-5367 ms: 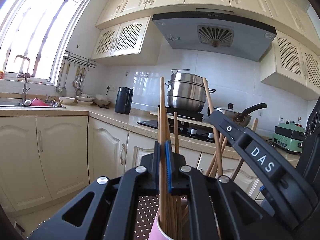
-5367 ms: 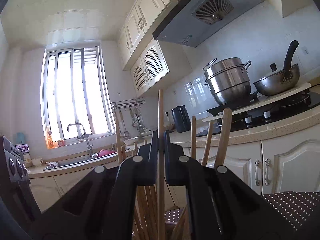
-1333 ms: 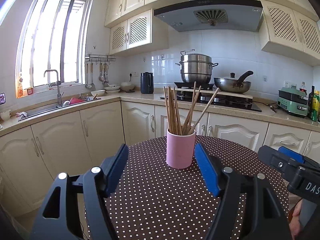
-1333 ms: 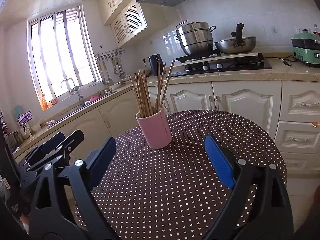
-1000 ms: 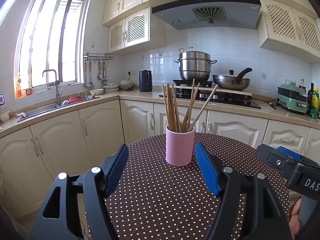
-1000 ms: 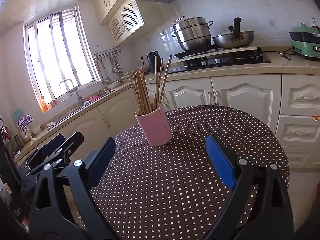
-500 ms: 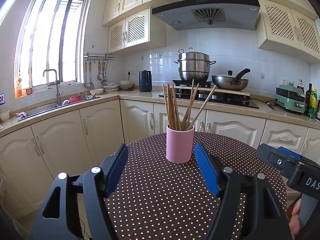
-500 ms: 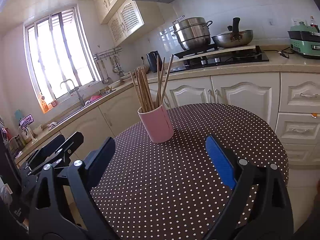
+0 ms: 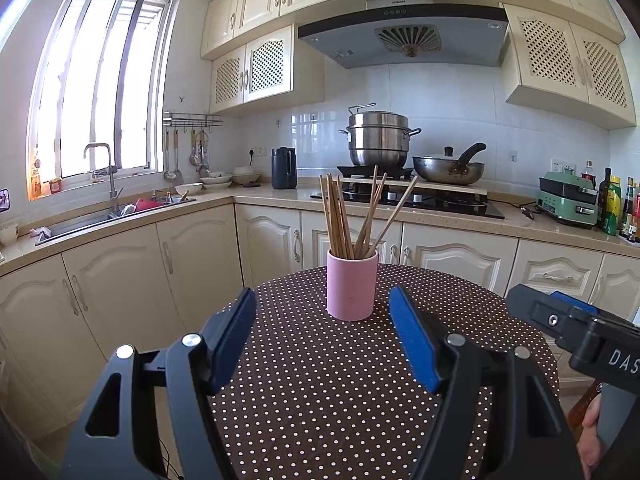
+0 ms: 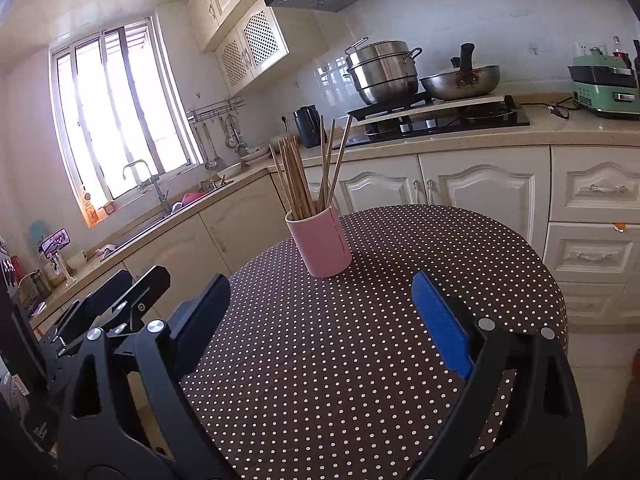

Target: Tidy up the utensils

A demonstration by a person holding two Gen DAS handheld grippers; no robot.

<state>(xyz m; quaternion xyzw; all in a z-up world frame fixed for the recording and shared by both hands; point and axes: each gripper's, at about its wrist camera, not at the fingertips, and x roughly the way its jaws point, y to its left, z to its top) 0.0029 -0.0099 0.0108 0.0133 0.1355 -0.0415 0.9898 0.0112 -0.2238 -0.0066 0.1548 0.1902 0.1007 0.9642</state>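
A pink cup [image 9: 352, 286] stands upright on the round polka-dot table [image 9: 320, 380], holding several wooden chopsticks [image 9: 344, 216] that fan out above its rim. My left gripper [image 9: 322, 320] is open, its blue pads wide apart with nothing between them, well short of the cup. In the right wrist view the same pink cup [image 10: 320, 242] and chopsticks [image 10: 308, 172] sit at the table's [image 10: 360, 360] far left part. My right gripper [image 10: 320, 308] is open and empty, back from the cup. The left gripper's body [image 10: 108, 308] shows at the left edge there.
Cream cabinets and a counter run behind the table, with a sink [image 9: 108, 216], black kettle [image 9: 283, 168], steamer pot [image 9: 378, 136], pan [image 9: 448, 166] on the stove and a green appliance [image 9: 568, 200]. The right gripper's body [image 9: 580, 336] and a hand [image 9: 592, 436] sit at lower right.
Both grippers have drawn back a little from the cup, which looks slightly smaller and farther. Both stay open and empty. The cup and chopsticks have not moved.
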